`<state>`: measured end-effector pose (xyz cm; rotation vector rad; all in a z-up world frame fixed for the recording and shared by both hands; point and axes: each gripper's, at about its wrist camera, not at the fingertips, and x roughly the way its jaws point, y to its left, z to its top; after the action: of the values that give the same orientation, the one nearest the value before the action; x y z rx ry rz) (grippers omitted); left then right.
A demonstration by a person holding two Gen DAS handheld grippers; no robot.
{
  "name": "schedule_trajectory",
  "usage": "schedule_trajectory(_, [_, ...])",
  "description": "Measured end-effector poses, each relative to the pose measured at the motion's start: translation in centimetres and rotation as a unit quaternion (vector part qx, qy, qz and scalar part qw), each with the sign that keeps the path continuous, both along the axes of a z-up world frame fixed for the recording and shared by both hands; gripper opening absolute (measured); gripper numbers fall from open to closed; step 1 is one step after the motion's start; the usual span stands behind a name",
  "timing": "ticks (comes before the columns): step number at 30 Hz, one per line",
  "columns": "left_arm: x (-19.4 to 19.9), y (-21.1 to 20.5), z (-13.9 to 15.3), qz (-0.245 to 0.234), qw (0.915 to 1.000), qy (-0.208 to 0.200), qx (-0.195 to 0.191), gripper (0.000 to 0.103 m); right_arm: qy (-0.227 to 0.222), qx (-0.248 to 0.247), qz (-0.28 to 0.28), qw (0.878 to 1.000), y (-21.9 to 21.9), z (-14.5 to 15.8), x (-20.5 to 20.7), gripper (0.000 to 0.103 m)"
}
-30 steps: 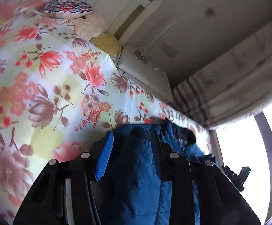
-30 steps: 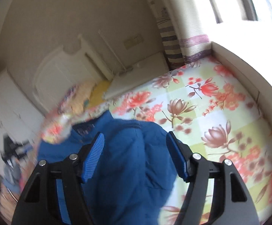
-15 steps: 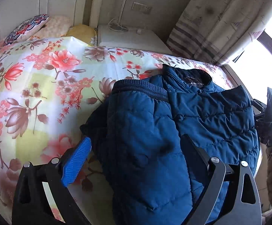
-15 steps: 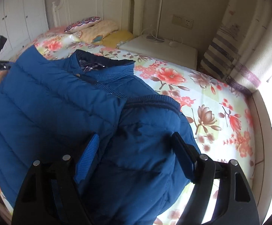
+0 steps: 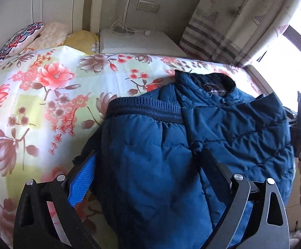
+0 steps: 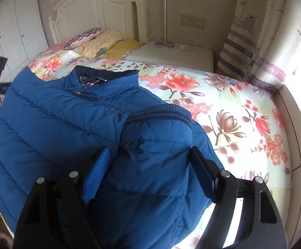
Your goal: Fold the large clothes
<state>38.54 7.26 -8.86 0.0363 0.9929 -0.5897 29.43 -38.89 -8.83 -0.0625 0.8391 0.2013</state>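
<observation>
So the puffy blue quilted jacket (image 5: 223, 128) is lying on the floral bedspread (image 5: 46, 95), folded sleeve right between both sets of jaws. Left gripper (image 5: 148, 170) and right gripper (image 6: 150, 166) are both spread apart, gripping nothing.

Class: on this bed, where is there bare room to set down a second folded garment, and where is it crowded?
Free: the floral bedsheet between the blue padded jacket and the window-side ledge; also the sheet between the jacket and the patterned pillows. Crowded: the jacket's own side and the pillow end by the white headboard.
</observation>
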Motion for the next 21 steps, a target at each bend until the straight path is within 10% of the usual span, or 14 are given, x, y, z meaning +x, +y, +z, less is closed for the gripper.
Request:
schedule_trajectory(3, [-0.6,0.0,-0.2,-0.002,0.9996,-0.028,-0.008,0.084,-0.001,0.004,0.006,1.000,-0.2,-0.2,-0.3,0.071])
schedule_trajectory(7, [-2.1,0.9,0.6,0.005,0.9972,-0.070,-0.024,0.027,-0.047,-0.032,0.026,0.998,1.2,0.6,-1.8,0.011])
schedule_trajectory(17, [-6.7,2.8,8.2,0.008,0.9858,-0.141,-0.091,0.014,-0.119,0.050,0.028,0.991,0.2,9.4,-6.4,0.006])
schedule_trajectory(21, [-0.5,1.1,10.9,0.022,0.9929,-0.077,-0.089,0.014,-0.083,0.079,-0.019,0.993,-1.5,11.9,-0.4,0.005])
